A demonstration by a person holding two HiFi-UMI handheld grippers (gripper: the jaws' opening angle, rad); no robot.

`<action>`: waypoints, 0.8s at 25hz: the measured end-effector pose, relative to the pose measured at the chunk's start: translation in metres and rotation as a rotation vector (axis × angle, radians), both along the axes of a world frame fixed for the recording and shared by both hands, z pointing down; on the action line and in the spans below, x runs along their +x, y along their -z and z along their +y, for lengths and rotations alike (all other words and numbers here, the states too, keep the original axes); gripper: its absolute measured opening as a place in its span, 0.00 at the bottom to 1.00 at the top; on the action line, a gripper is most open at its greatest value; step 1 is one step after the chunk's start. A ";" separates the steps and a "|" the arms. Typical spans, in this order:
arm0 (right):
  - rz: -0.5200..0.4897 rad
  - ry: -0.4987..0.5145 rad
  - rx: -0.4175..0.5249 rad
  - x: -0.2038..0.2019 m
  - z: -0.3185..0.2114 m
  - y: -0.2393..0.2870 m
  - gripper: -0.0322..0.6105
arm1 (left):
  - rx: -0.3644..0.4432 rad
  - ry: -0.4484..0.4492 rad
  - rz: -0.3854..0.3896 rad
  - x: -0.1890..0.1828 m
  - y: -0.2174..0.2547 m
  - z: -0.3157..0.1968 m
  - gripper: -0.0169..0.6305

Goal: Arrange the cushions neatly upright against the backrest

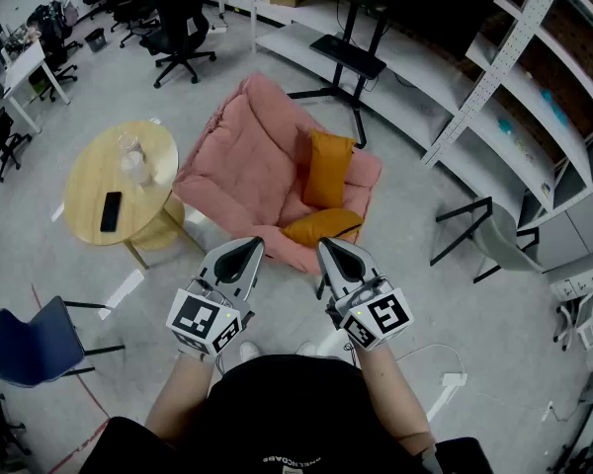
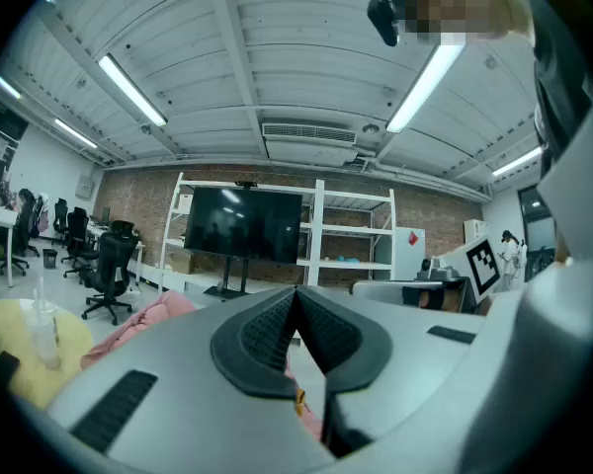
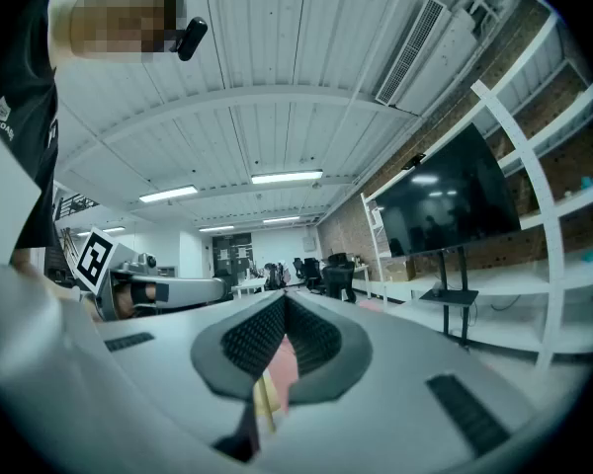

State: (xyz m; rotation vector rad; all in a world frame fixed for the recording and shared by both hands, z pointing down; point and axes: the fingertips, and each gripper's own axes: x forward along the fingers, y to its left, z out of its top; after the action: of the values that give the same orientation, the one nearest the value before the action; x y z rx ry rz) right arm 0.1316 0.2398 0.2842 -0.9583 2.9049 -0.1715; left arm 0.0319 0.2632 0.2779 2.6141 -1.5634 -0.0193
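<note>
A pink floor sofa [image 1: 247, 156] lies open on the grey floor in the head view. One orange cushion [image 1: 328, 169] stands upright against its backrest on the right side. A second orange cushion [image 1: 321, 226] lies flat at the seat's front edge. My left gripper [image 1: 245, 250] and right gripper [image 1: 333, 250] are held side by side just in front of the sofa, both shut and empty, the right tip close to the flat cushion. The left gripper view shows shut jaws [image 2: 296, 294] with the pink sofa [image 2: 148, 319] low at left. The right gripper [image 3: 285, 299] points upward at the ceiling.
A round yellow table [image 1: 89, 191] with a black phone [image 1: 111, 211] and a clear cup stands left of the sofa. A blue chair [image 1: 25, 342] is at lower left. A black TV stand [image 1: 346, 62] is behind the sofa, with white shelving [image 1: 534, 77] and a grey chair [image 1: 499, 240] to its right.
</note>
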 end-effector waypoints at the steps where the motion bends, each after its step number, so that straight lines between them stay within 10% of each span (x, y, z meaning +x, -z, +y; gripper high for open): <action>1: 0.005 0.002 0.005 0.002 0.000 0.000 0.06 | -0.007 -0.002 0.004 0.003 -0.001 0.000 0.05; 20: -0.013 0.091 -0.029 0.080 -0.016 -0.004 0.06 | -0.057 0.010 -0.029 0.087 -0.014 -0.020 0.05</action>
State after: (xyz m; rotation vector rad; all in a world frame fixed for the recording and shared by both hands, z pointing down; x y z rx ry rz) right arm 0.2111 0.2236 0.2885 -0.8269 2.9435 -0.2252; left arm 0.1191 0.2431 0.2916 2.5744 -1.5625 0.0612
